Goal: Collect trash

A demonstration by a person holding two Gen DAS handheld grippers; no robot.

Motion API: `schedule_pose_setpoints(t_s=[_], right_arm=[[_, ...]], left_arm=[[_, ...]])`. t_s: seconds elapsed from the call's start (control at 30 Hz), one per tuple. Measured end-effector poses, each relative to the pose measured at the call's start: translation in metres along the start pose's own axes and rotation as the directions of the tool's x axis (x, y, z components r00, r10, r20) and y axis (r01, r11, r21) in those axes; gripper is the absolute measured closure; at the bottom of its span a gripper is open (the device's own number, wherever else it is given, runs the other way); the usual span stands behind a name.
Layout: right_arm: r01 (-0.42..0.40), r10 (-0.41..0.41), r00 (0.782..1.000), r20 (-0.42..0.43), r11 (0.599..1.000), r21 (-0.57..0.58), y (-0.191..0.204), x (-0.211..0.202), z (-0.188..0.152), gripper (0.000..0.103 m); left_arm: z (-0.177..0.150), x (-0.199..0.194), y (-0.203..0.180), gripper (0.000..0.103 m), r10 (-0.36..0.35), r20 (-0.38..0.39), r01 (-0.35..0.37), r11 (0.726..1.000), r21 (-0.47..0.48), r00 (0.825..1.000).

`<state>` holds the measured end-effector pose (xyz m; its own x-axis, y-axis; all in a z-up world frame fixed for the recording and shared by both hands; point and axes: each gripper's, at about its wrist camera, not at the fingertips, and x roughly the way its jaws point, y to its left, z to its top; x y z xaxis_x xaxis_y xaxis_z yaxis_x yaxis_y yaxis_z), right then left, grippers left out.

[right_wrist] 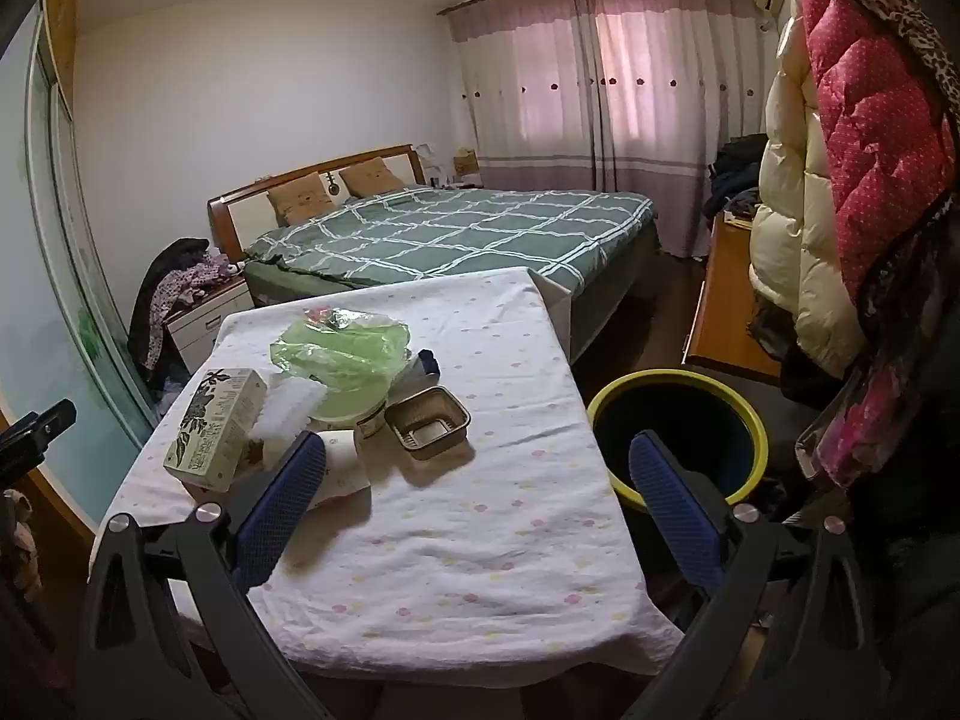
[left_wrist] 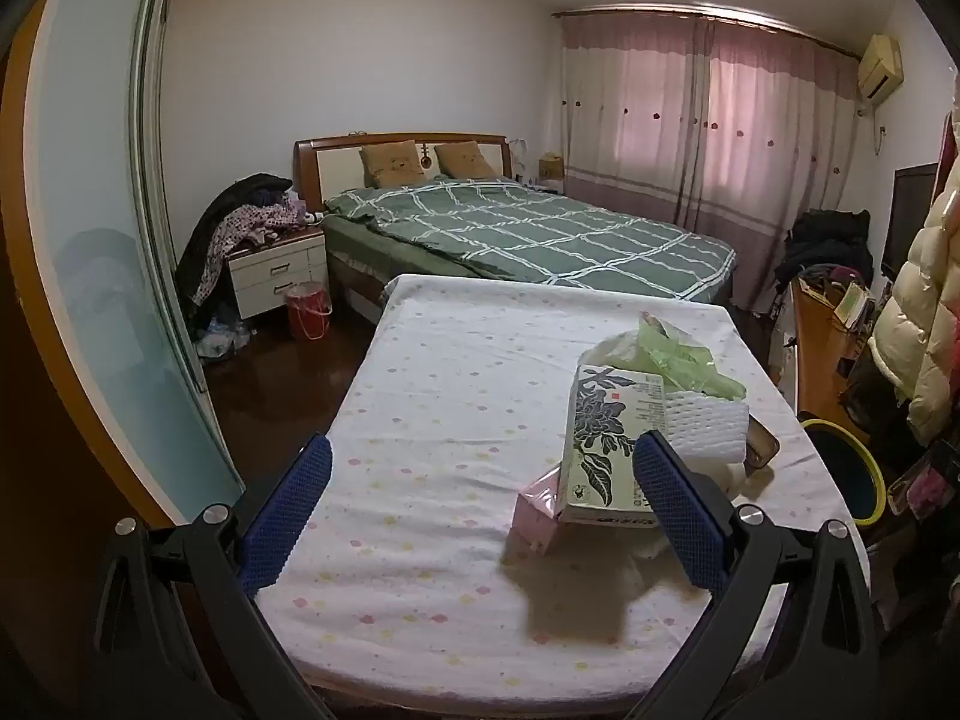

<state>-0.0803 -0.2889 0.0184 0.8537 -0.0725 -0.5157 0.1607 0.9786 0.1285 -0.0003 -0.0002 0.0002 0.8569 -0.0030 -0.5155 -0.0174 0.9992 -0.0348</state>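
The trash lies in a loose cluster on the cloth-covered table (right_wrist: 480, 540): a flower-printed carton (right_wrist: 213, 435) leaning over a pink box (left_wrist: 537, 510), white foam netting (right_wrist: 288, 414), a green plastic bag (right_wrist: 342, 354), a paper cup (right_wrist: 342, 459) and a brown tray (right_wrist: 427, 431). The yellow-rimmed bin (right_wrist: 678, 438) stands on the floor just beside the table's right edge. Both the left gripper (left_wrist: 480, 516) and the right gripper (right_wrist: 474, 516) hover with jaws spread wide and empty, so the sensible start is probably the tray nearest the bin, pinched by one wall.
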Motion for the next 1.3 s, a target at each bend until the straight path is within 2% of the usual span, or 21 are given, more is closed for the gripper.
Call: schedule_pose_setpoints(t_s=[0.2, 0.57, 1.3], right_arm=[[-0.001, 0.001, 1.000, 0.009, 1.000, -0.001, 0.000, 0.003, 0.000, 0.006], [-0.006, 0.006, 1.000, 0.010, 1.000, -0.002, 0.002, 0.005, -0.001, 0.006], [-0.017, 0.017, 1.000, -0.002, 1.000, 0.010, 0.000, 0.009, -0.001, 0.006]], left_arm=[[0.001, 0.001, -0.008, 0.004, -0.011, 0.006, 0.011, 1.000, 0.007, 1.000], [0.002, -0.005, 0.005, 0.004, -0.014, 0.017, 0.014, 1.000, -0.020, 1.000], [0.001, -0.003, 0.000, 0.004, -0.018, 0.004, 0.018, 1.000, -0.017, 1.000]])
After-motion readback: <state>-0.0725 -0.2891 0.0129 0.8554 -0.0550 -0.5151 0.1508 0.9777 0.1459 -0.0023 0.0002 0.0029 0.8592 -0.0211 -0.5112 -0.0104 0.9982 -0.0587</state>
